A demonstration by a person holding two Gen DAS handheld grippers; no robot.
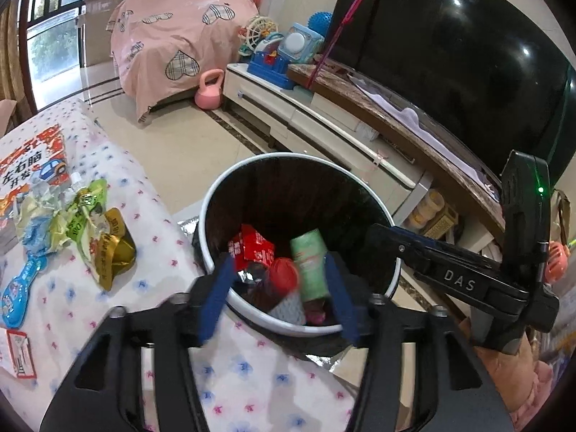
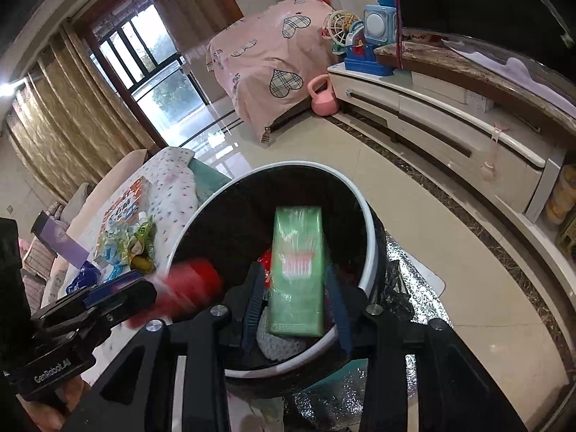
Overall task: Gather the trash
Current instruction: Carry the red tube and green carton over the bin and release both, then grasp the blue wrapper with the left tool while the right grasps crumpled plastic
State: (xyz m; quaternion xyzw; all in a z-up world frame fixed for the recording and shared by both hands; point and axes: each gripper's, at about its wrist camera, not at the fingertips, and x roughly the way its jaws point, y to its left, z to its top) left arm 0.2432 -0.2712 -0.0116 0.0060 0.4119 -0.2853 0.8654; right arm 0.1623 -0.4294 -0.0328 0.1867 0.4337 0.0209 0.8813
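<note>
While both grippers (image 1: pixel 279 295) (image 2: pixel 295 304) hover spread and empty over the bin (image 1: pixel 212 201), the green packet (image 2: pixel 297 270) and a blurred red item (image 1: pixel 284 275) lie inside, lower contents obscured.

The bin (image 1: pixel 298 237) stands on the floor between the tabletop (image 1: pixel 151 252) on its left and the TV stand (image 1: pixel 324 115) on its right. Wrappers (image 1: pixel 90 230) lie on the tabletop near the bin. A carton (image 2: pixel 298 270) and a bottle (image 1: pixel 284 273) lie in the bin.
</note>
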